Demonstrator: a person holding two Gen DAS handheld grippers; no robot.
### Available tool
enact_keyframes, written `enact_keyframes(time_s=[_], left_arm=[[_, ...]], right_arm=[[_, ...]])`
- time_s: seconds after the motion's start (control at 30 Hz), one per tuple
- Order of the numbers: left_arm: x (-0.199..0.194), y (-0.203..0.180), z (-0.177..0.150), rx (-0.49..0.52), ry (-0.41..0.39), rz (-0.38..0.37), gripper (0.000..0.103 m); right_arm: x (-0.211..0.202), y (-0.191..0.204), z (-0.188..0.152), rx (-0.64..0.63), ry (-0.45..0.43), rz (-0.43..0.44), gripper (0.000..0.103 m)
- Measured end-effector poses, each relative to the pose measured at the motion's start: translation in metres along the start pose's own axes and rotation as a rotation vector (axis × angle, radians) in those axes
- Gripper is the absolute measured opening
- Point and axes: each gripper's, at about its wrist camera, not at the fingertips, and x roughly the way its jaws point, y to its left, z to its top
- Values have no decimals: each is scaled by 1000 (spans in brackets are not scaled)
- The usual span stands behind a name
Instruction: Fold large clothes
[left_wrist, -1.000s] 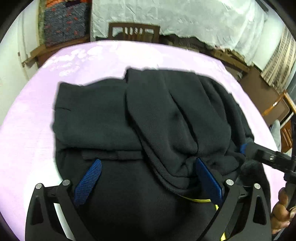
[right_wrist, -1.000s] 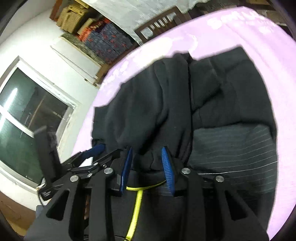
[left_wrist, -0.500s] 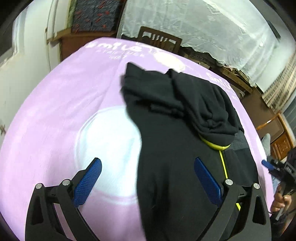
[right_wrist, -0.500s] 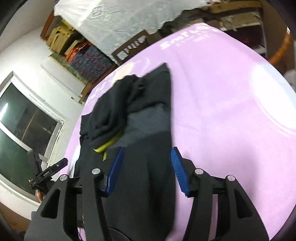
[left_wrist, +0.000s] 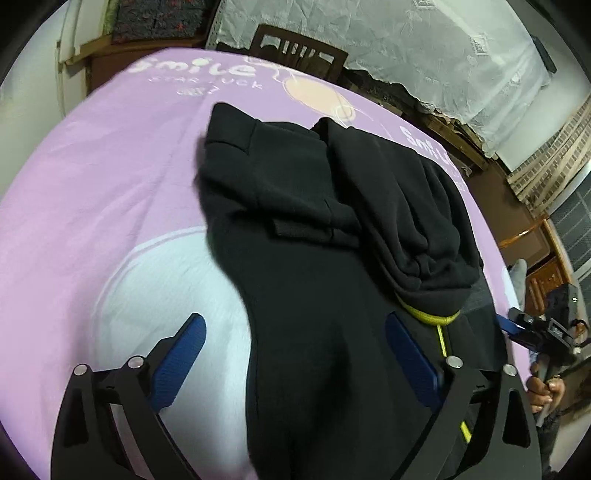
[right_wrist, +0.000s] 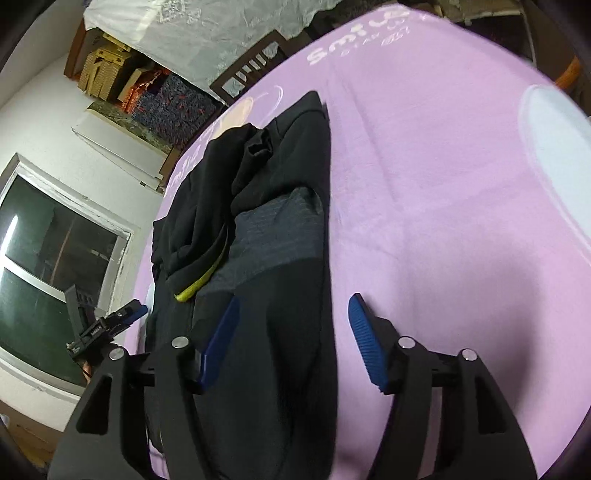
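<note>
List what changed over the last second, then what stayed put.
The right tool let go of the black jacket's bunched fabric; its jaws have just been opening and now straddle the garment without pressing it. Both tools pulled back toward the near end, off the piled-up part. The left tool stayed wide open. The jacket stayed on the pink sheet.
</note>
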Motion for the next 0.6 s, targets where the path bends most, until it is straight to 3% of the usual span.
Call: enact_keyframes(time_s=[0.33, 0.6], left_arm=[[15, -4, 17, 36, -9, -87, 95], [-10, -14, -27, 20, 42, -146, 95]], right_arm=[[32, 5, 34, 53, 1, 101, 70], [12, 13, -7, 8, 55, 98, 70]])
